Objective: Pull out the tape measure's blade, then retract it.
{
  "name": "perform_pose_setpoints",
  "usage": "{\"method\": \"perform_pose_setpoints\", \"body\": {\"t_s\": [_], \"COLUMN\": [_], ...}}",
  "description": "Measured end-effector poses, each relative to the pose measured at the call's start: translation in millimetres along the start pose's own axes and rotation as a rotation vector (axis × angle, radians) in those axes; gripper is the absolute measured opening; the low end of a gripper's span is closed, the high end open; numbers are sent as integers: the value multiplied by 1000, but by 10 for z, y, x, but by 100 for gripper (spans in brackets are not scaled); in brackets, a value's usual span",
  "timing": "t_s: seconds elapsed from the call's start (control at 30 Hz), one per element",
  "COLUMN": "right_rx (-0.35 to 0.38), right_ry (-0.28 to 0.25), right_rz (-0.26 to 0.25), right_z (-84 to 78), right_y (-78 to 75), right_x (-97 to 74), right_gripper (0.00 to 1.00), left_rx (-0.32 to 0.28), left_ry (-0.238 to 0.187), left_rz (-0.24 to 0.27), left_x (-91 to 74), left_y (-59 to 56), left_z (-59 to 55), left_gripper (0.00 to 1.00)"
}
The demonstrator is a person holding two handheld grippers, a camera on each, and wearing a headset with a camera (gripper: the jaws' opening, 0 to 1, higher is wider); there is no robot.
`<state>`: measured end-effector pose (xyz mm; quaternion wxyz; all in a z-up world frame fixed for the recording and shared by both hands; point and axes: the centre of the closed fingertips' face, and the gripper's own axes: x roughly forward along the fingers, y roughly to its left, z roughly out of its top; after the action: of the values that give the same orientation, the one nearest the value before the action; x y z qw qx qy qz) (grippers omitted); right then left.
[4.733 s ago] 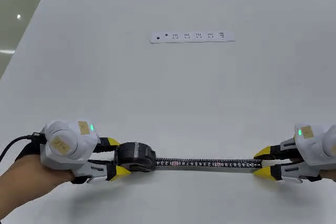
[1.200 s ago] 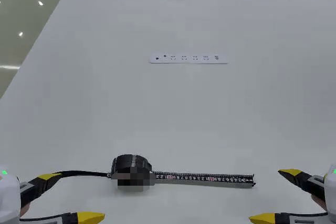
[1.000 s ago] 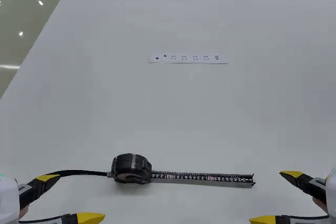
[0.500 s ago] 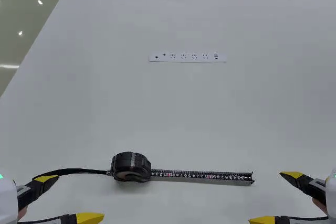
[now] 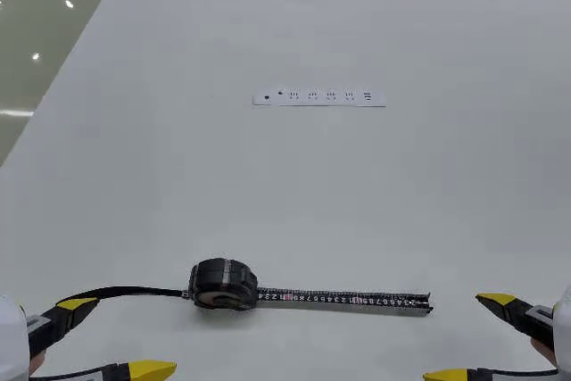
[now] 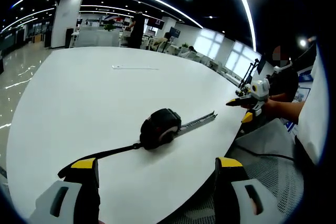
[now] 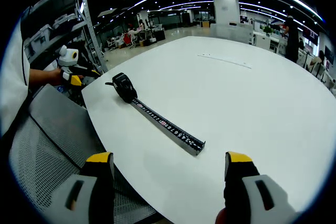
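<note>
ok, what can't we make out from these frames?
Blade markings: too small to read, head view.
Case face: dark, too small for detail.
Left gripper, right gripper: bodies cut off by head view's bottom edge.
Power strip sockets: too small, head view.

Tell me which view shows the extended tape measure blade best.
Right gripper view: the blade runs close and diagonal from its free end, scale marks visible. The head view shows its whole length, smaller, markings fine. In the left gripper view it is foreshortened beyond the case.
</note>
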<state>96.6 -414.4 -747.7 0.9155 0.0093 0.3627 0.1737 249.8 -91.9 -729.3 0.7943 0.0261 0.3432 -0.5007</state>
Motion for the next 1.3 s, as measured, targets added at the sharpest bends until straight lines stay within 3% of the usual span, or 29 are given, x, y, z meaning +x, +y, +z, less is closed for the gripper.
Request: {"method": "perform_pose_setpoints", "body": {"t_s": [1.3], "right_rx": [4], "right_ry": [0], "right_rz": [-3], "right_z": [-13], "right_y": [-20], "right_x": [-3], "right_gripper": [87], "left_rx": [-11], "left_ry": [-5], "left_rz": [-2], "left_x": [3], "left_y": [-25], "left_z": [46], "left_gripper": [88]}}
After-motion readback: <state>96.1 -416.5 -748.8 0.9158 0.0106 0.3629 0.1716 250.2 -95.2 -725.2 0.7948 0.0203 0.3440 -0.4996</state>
